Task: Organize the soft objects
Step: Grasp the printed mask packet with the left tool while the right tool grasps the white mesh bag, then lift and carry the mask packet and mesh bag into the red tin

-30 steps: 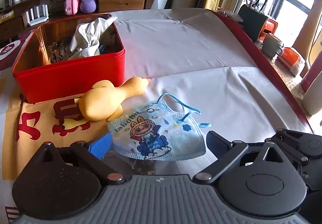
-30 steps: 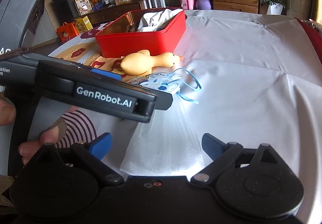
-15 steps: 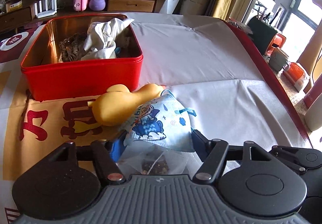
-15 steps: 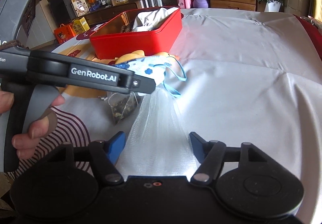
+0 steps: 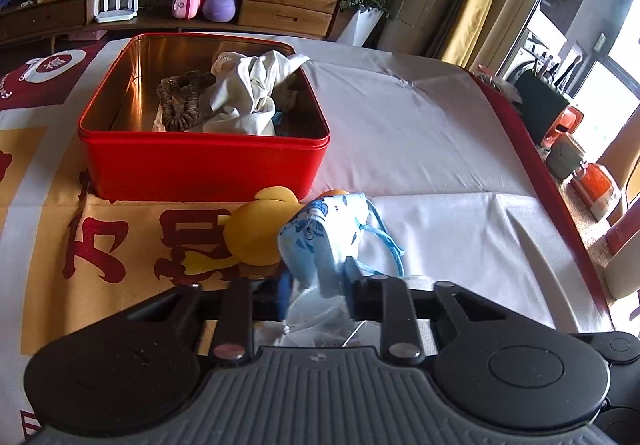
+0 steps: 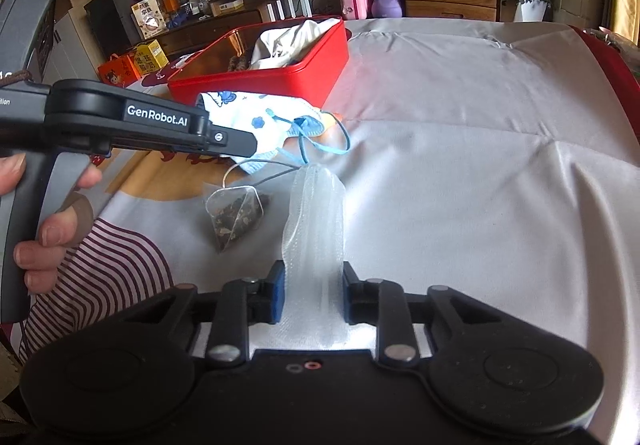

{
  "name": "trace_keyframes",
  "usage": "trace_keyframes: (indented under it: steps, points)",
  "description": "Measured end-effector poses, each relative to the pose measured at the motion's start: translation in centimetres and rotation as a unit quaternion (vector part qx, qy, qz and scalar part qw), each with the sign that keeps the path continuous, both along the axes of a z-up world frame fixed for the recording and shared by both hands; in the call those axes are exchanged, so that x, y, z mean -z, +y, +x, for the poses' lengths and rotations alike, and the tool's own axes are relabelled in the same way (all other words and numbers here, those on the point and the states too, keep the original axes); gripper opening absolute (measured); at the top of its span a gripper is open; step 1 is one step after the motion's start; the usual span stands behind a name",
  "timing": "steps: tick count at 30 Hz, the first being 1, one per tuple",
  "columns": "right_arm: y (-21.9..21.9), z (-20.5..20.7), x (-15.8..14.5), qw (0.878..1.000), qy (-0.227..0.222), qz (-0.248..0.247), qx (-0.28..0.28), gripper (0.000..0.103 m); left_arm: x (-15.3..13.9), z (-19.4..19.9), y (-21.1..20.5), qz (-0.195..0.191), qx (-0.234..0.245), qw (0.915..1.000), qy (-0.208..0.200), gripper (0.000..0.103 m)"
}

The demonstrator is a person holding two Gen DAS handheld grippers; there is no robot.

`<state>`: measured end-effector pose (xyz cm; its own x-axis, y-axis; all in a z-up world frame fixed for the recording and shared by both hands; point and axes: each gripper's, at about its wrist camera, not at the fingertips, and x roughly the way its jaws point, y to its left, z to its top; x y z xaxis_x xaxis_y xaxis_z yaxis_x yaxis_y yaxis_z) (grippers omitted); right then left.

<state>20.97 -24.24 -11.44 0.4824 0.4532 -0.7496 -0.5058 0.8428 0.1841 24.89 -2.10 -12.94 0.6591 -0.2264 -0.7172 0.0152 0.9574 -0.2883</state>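
A blue cartoon face mask (image 5: 320,241) is crumpled between the fingers of my left gripper (image 5: 316,285), whose jaws are closing and pressing on it; it hangs lifted beside the yellow duck toy (image 5: 256,233). From the right wrist view, the left gripper (image 6: 244,145) holds that mask (image 6: 260,121) above the cloth. My right gripper (image 6: 314,293) is closing too, its pads squeezing a bunched white mesh sheet (image 6: 314,221). The red tin box (image 5: 200,165) behind holds a white cloth (image 5: 248,93) and a brown scrunchie (image 5: 180,105).
A pyramid tea bag (image 6: 236,217) lies on the tablecloth left of the mesh. A person's hand (image 6: 52,237) grips the left tool's handle. The table's red edge (image 5: 532,149) runs along the right, with pots on the floor beyond. A sideboard (image 5: 280,1) stands behind.
Both grippers' jaws have closed inward. The left one has bunched up the mask and lifted it off the cloth, moving nearer the red box. The right one has gathered the mesh between its pads.
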Motion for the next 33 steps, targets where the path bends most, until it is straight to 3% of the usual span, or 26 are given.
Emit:
trace_keyframes:
  steps: [7, 20, 33]
  points:
    - [-0.9, -0.7, -1.2, 1.000, 0.002, 0.017, 0.010, 0.013, -0.6, -0.5, 0.2, 0.005, -0.001, 0.9999, -0.015, 0.012]
    - [-2.7, -1.8, -5.4, 0.998, -0.017, 0.049, 0.025, 0.011, -3.4, -2.4, 1.5, 0.011, -0.012, 0.9986, -0.050, 0.010]
    - [-0.3, -0.1, -10.3, 0.997, -0.032, 0.058, 0.027, 0.011, -7.5, -4.2, 2.8, 0.022, -0.016, 0.9966, -0.078, 0.010]
